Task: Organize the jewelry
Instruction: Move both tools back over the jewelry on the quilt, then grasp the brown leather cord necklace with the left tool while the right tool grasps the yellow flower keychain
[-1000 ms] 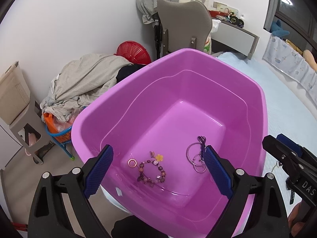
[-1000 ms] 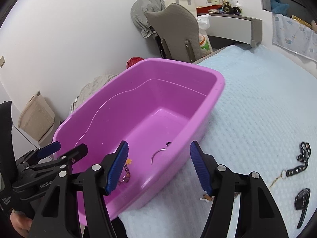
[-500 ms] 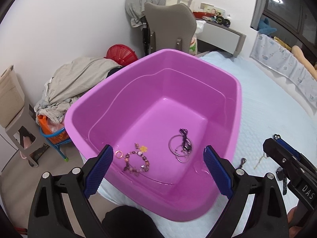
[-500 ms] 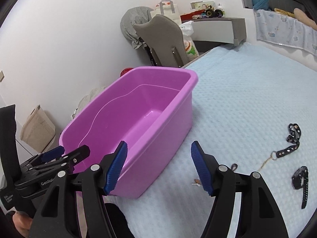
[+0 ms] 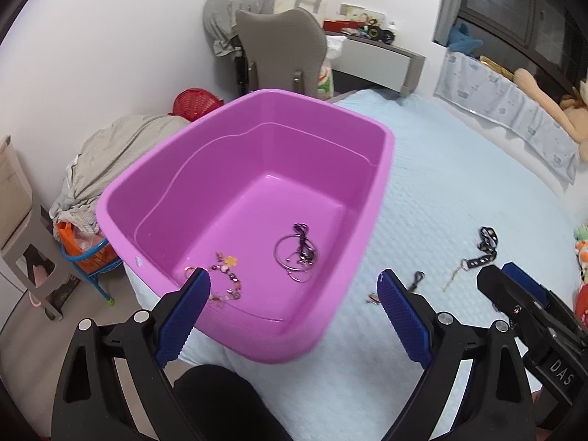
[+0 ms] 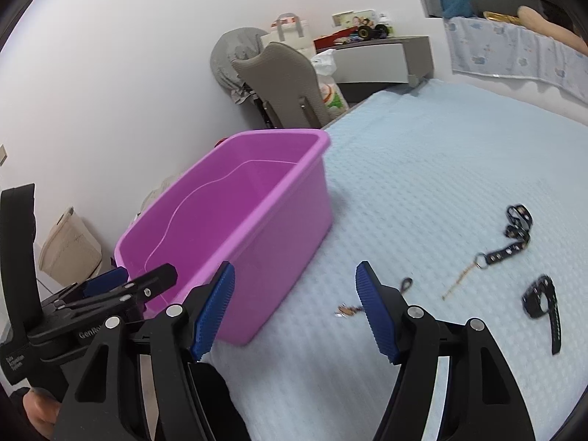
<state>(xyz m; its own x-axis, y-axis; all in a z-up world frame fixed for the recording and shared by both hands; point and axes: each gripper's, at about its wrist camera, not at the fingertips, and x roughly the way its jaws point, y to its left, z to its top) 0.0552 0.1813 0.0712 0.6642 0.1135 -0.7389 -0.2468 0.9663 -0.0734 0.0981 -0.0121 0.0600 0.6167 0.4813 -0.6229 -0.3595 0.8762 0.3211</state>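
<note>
Bed with a pale blue textured cover fills most of both views and carries everything the task concerns. Next in size is the purple plastic tub, which sits at the bed's edge, its far corner toward a grey chair by the wall. On the tub's floor lie a beaded bracelet with a small yellow flower charm and, apart from it, a tangle of thin silver hoops with a dark cord across them.

The left gripper hangs over the tub's near rim with its blue-padded jaws spread wide and nothing between them. The right gripper hovers over the cover just beside the tub's outer wall, jaws likewise spread and empty.

On the cover to the right of the tub, the remaining pieces lie loose: a black strap nearest the right edge, a black studded keychain with a ring and a thin gold chain trailing from it, a small dark clasp, and a tiny gold-coloured piece lying close to the right gripper's fingertips, not touched by them.
</note>
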